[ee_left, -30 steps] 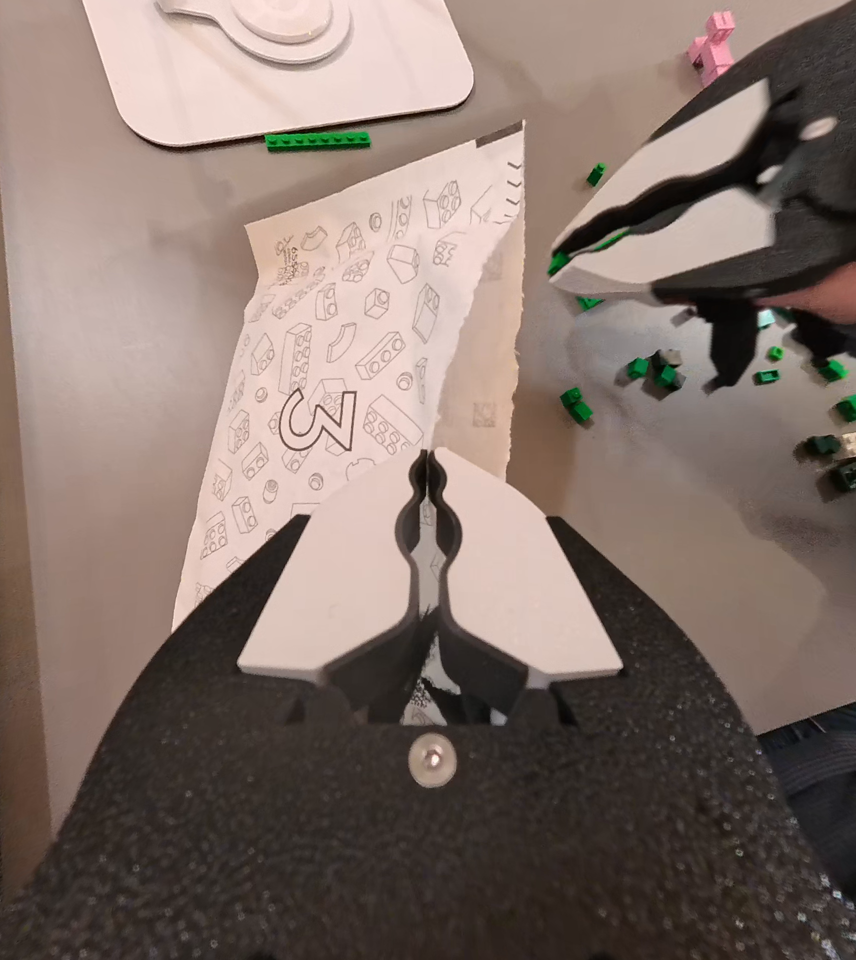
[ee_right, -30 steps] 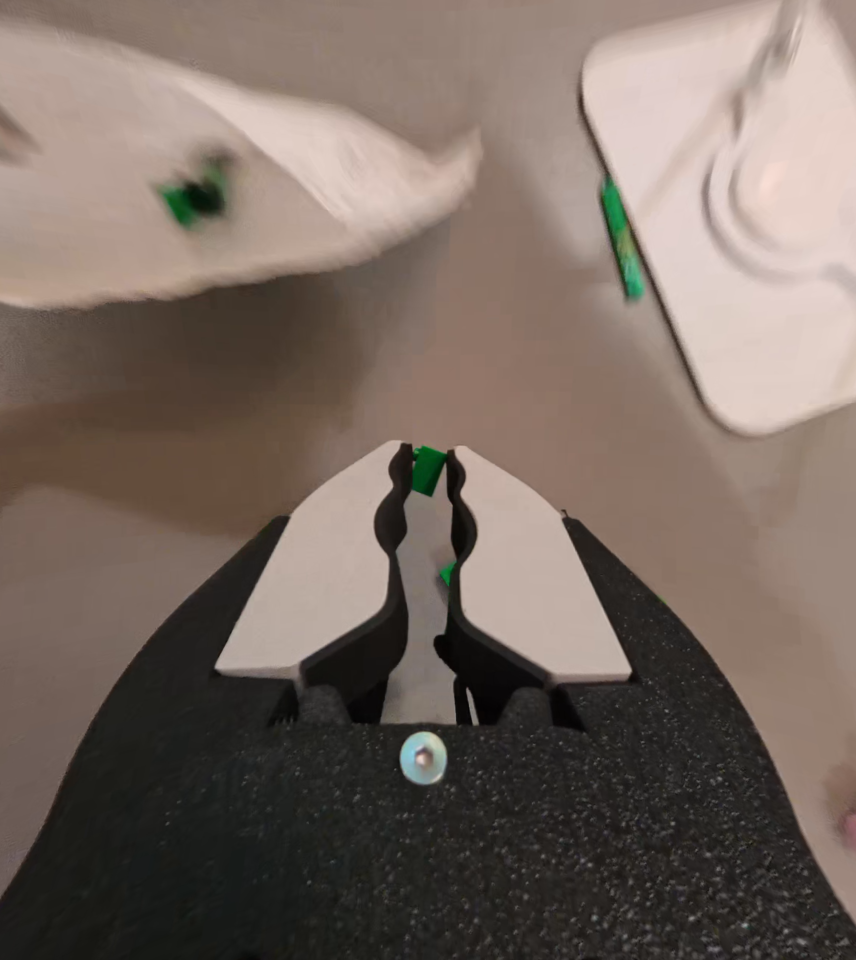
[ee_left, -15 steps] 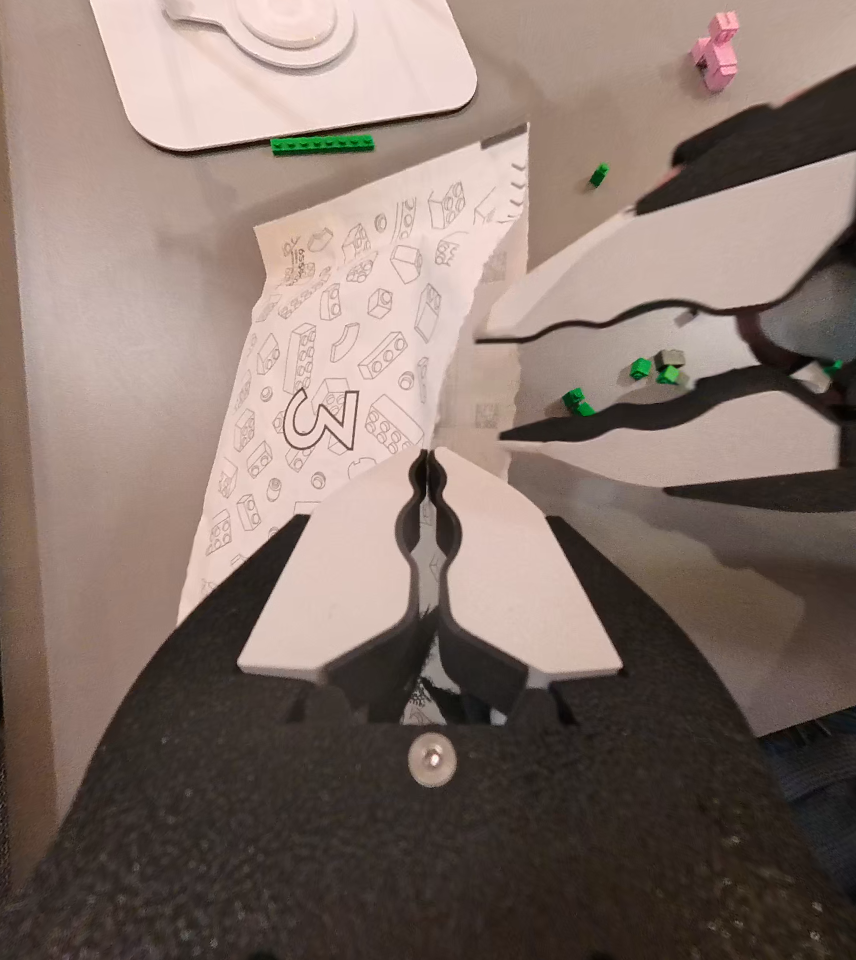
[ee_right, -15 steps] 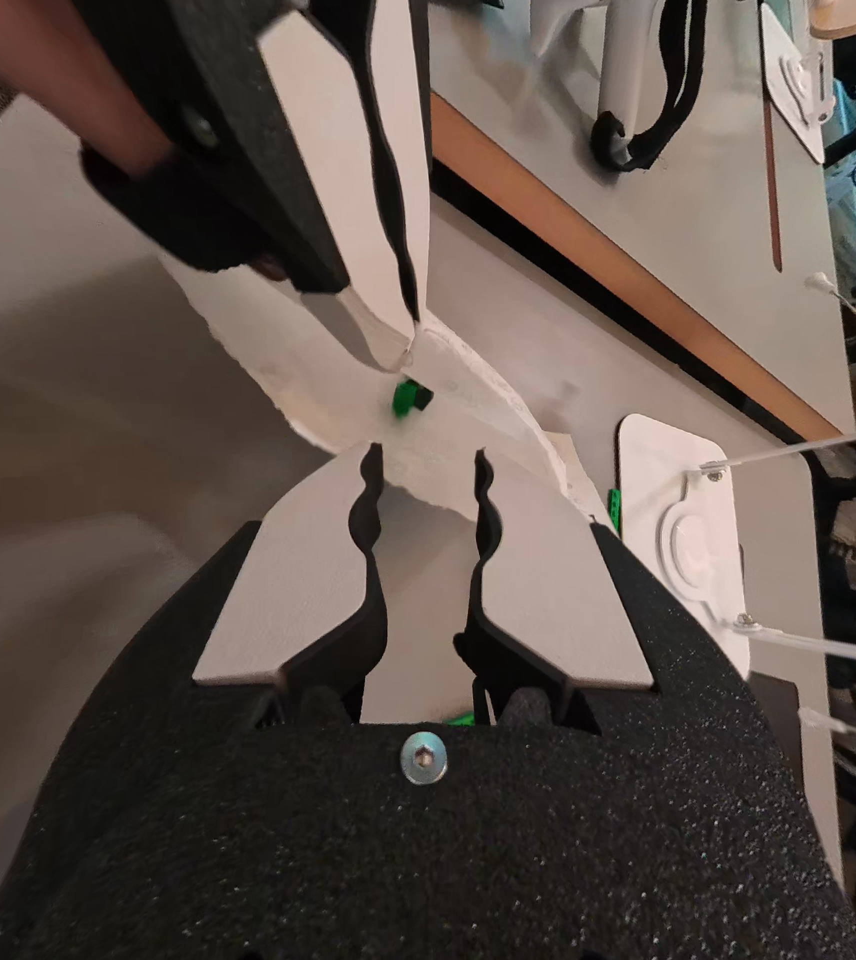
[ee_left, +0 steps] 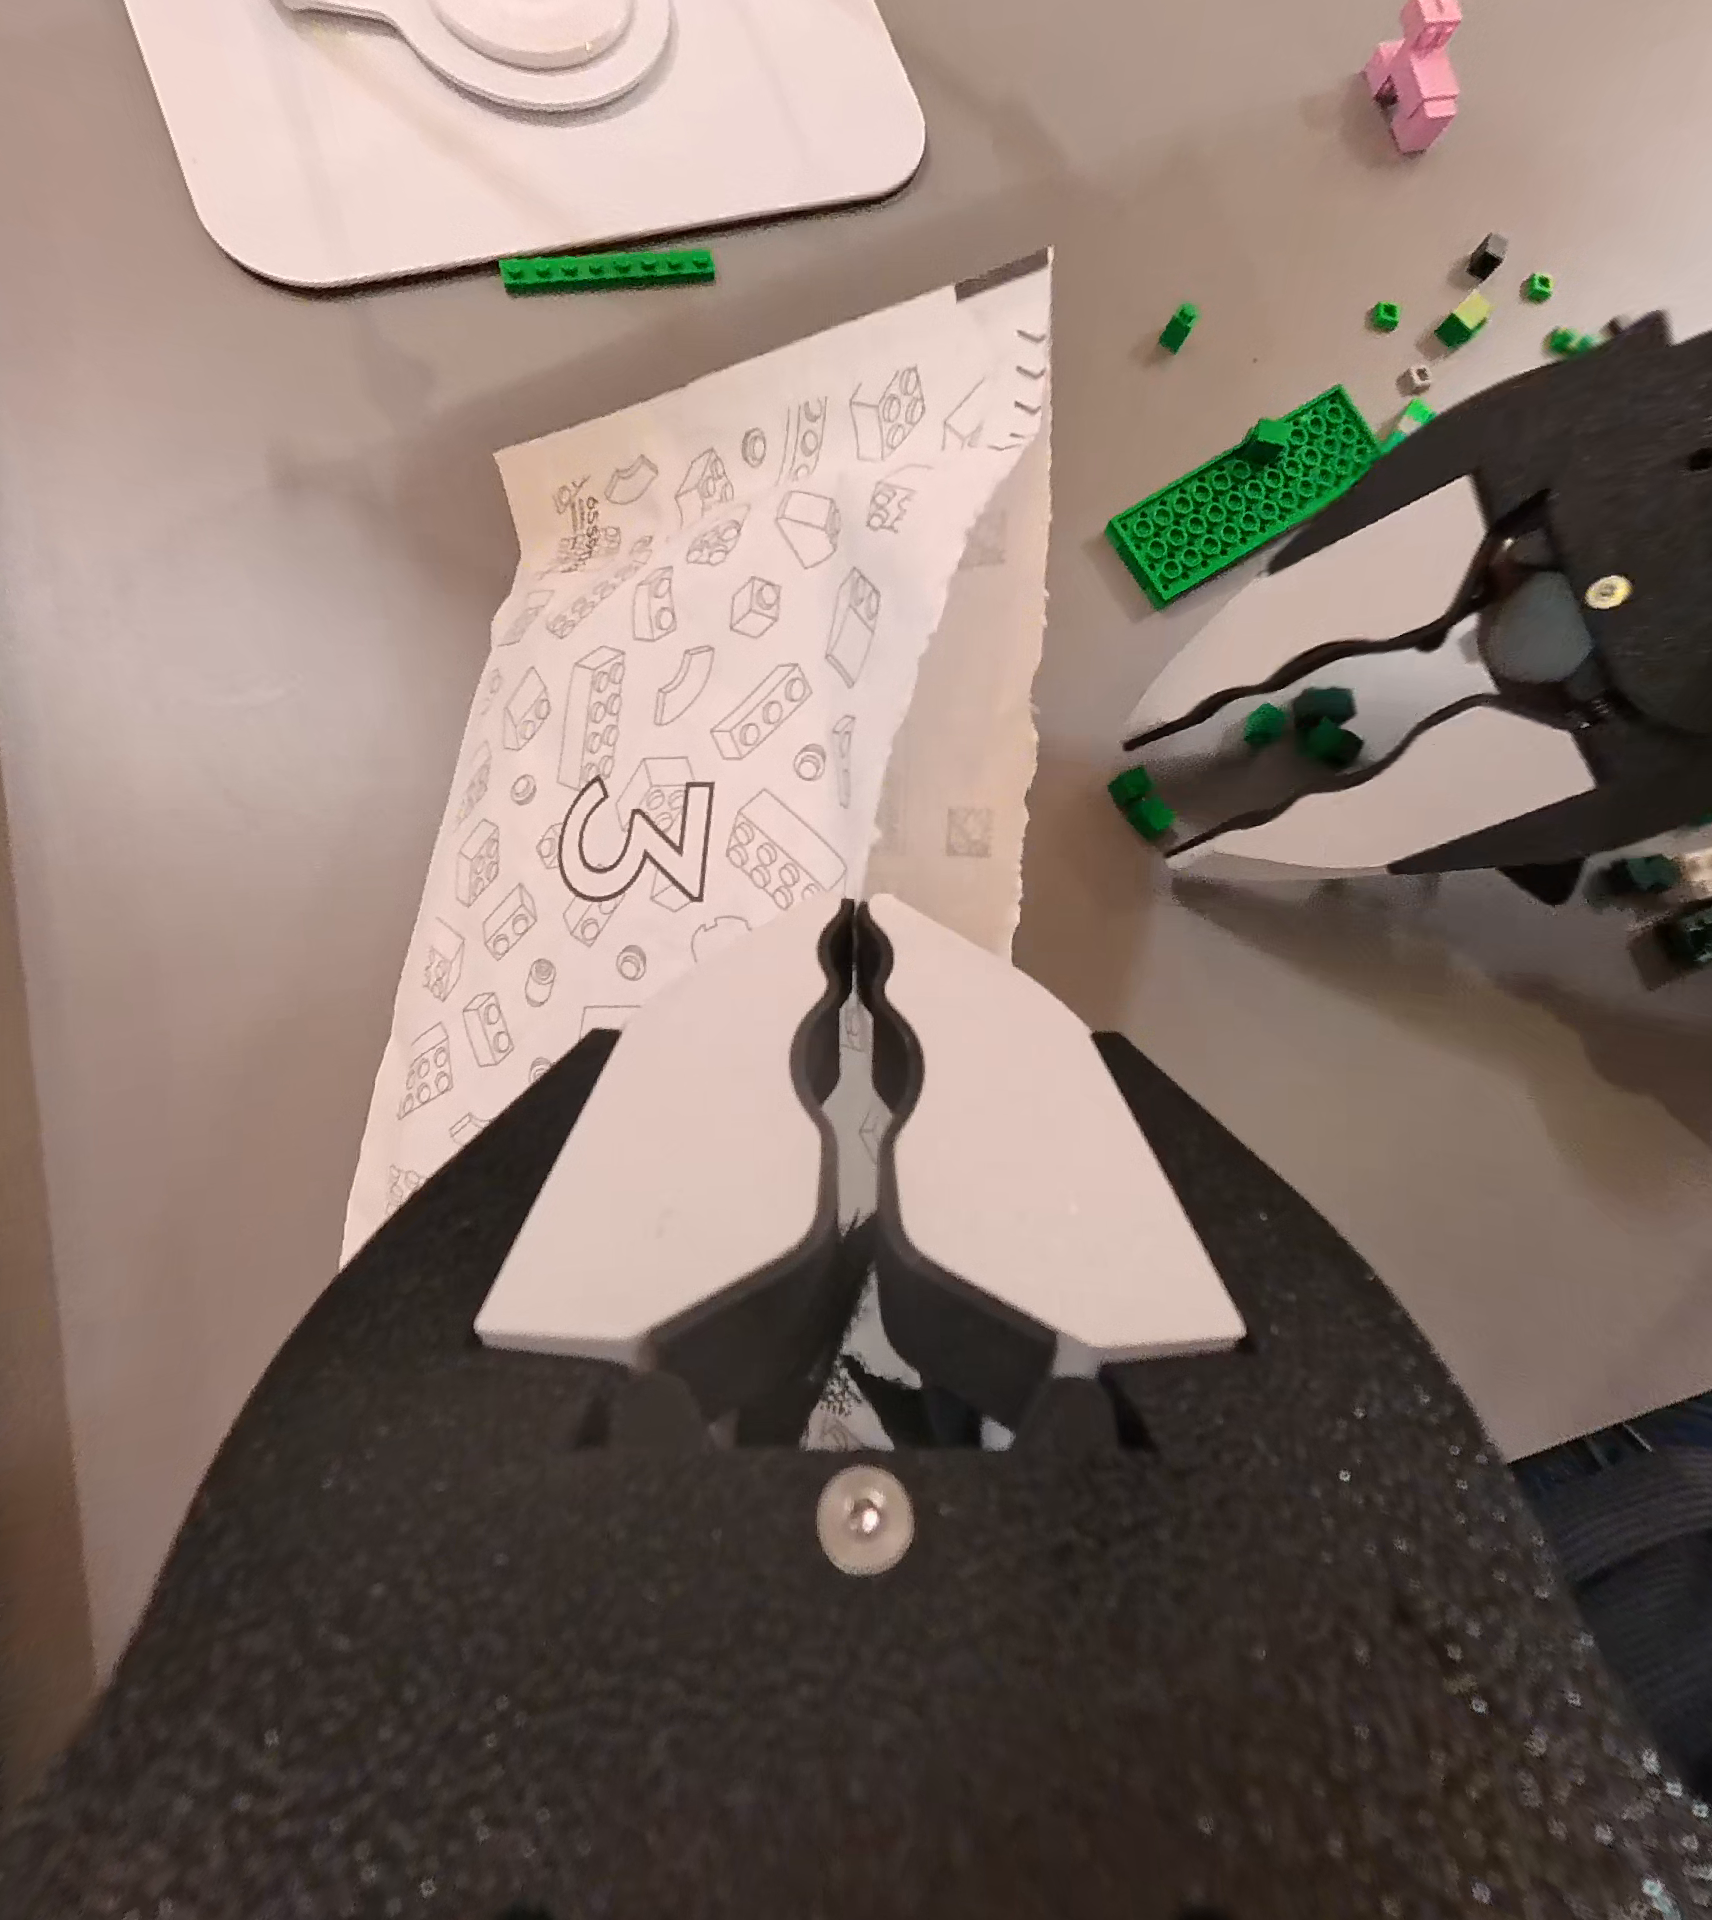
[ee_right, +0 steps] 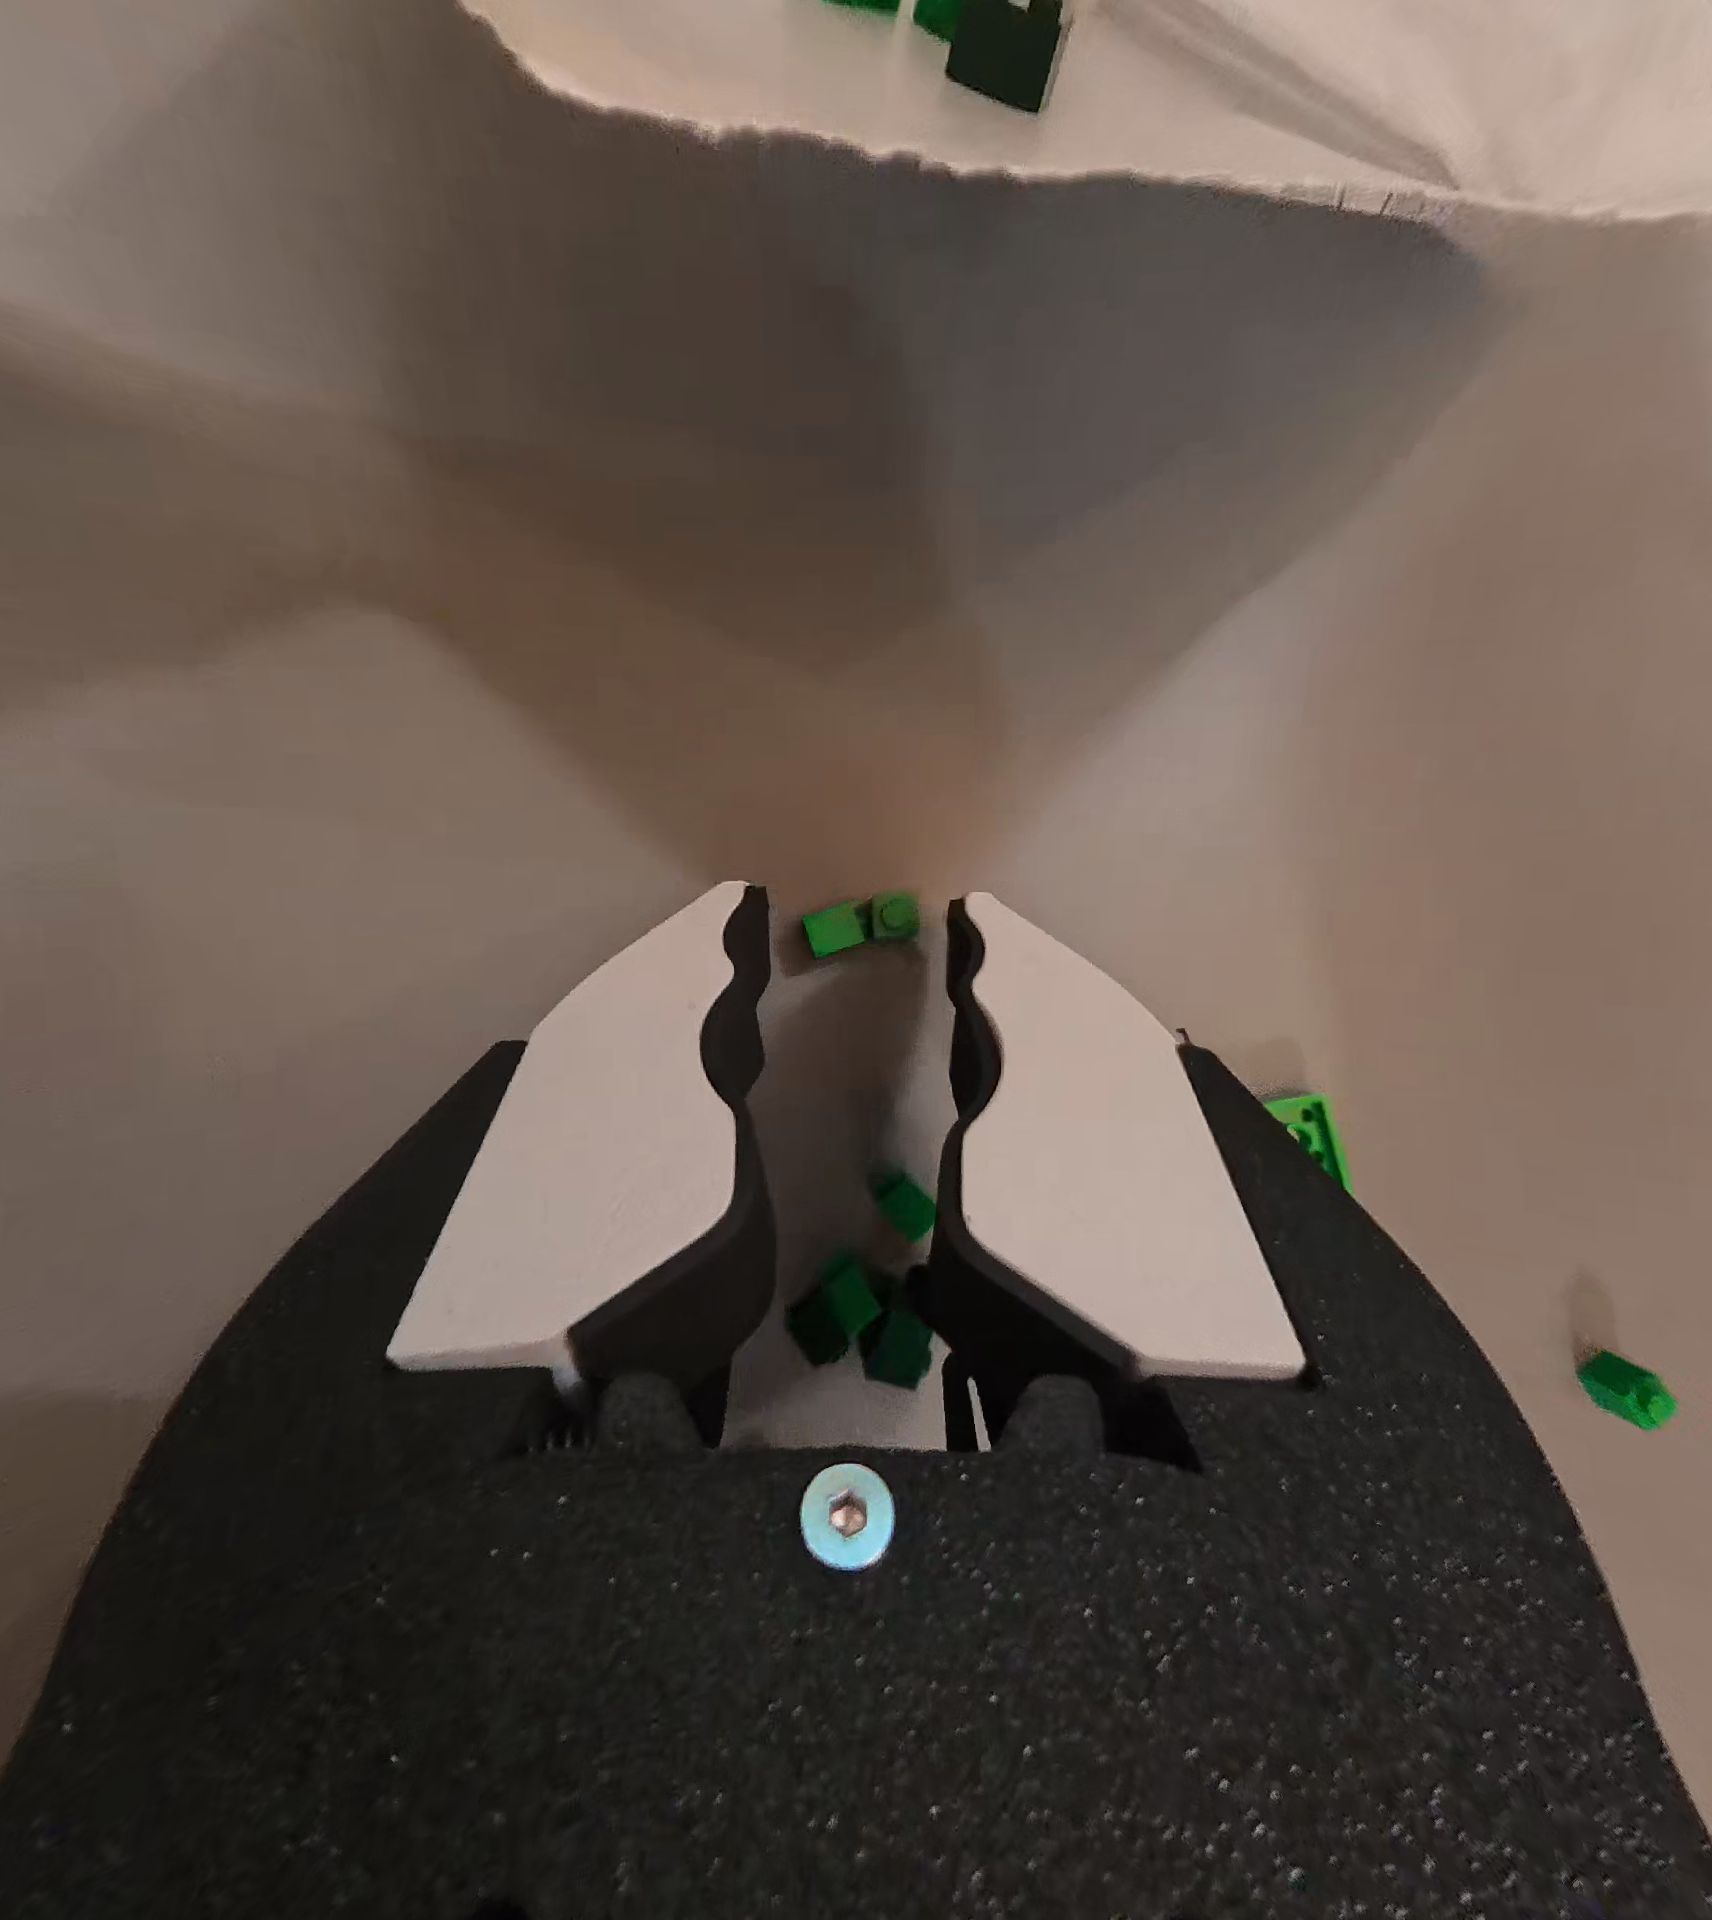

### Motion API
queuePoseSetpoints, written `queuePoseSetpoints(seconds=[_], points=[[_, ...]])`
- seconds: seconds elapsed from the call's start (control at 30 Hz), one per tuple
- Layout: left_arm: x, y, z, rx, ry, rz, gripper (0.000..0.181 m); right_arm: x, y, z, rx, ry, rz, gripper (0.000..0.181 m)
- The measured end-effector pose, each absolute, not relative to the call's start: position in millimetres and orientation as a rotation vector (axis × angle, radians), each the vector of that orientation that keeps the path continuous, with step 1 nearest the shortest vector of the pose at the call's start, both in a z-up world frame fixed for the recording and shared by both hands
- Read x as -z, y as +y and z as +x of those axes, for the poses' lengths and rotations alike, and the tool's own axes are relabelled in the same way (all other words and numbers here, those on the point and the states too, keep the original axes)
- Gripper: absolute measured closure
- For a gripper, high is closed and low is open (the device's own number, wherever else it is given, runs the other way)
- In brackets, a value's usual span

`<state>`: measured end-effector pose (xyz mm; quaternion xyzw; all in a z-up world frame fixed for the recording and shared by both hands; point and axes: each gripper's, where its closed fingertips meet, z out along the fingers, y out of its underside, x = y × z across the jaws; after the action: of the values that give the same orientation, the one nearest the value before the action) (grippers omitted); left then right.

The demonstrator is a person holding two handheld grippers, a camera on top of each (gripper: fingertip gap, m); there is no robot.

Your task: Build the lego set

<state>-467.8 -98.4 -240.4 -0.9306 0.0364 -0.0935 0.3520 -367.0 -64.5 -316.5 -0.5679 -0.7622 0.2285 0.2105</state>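
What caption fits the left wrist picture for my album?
Left tool shut on the torn paper bag while the open right tool hangs over small green bricks on the grey table.

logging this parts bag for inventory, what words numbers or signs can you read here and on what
I will not quote writing from the pictures, only say what bears it.
Paper bag, clamped in the left gripper: one large outlined mark mid-face, legible.
Same bag, far left corner: small sideways print, too small to read.
Bag's inner flap: square code patch, blurred.
Green bricks, white pad, right gripper: no writing seen.
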Motion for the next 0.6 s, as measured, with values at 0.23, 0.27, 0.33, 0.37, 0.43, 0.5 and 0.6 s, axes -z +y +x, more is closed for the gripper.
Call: queuePoseSetpoints(seconds=[0.23,0.27,0.33,0.37,0.43,0.5,0.6], points=[[242,-98,-468,0.248,0.092,-2.411,0.181,324,-62,-366,-0.604,-2.177,-1.564,0.161],[242,-98,-468,0.247,0.093,-2.413,0.181,322,-62,-366,-0.6,-2.176,-1.552,0.161],[242,-98,-467,0.248,0.097,-2.414,0.181,313,-63,-369,-0.608,-2.159,-1.525,0.161],[242,-98,-467,0.246,0.098,-2.414,0.181,305,-64,-372,-0.618,-2.144,-1.504,0.161],[242,-98,-467,0.244,0.099,-2.413,0.181,280,-70,-382,-0.657,-2.101,-1.433,0.162],[242,-97,-467,0.242,0.1,-2.414,0.181,251,-79,-397,-0.713,-2.043,-1.338,0.162],[242,-97,-466,0.239,0.104,-2.417,0.181,224,-89,-419,-0.716,-2.0,-1.239,0.162]])
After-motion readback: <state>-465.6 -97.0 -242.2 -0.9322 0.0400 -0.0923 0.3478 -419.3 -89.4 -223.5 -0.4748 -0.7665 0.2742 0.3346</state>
